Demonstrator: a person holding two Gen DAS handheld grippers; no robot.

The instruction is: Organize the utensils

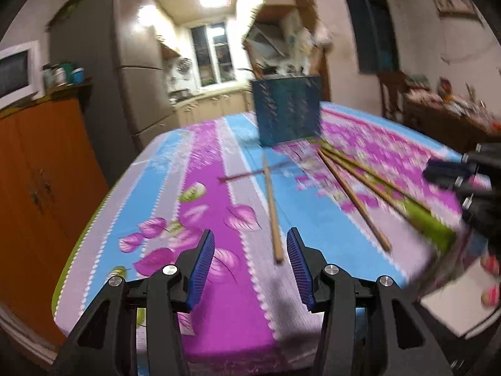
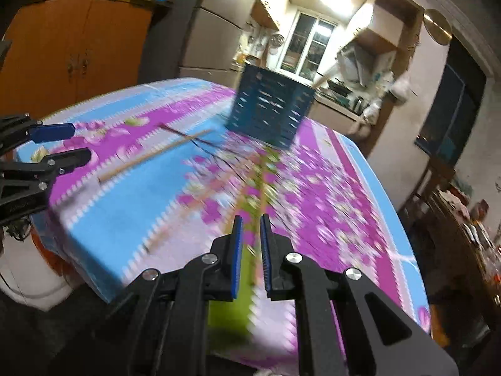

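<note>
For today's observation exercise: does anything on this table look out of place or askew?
Yes. Chopsticks lie scattered on the tablecloth rather than in the blue perforated holder: a wooden chopstick crosses a dark thin stick, and others fan out to the right.

tablecloth [image 1: 219, 169]: pink, sky-blue, pale grey stripes, pink leaf print | basket [image 1: 288, 109], upper centre: dark blue, rows of slots | chopsticks [image 1: 273, 206]: tan wood | cabinet [image 1: 37, 175], left edge: orange | gripper pads [image 1: 203, 269]: blue on black
</note>
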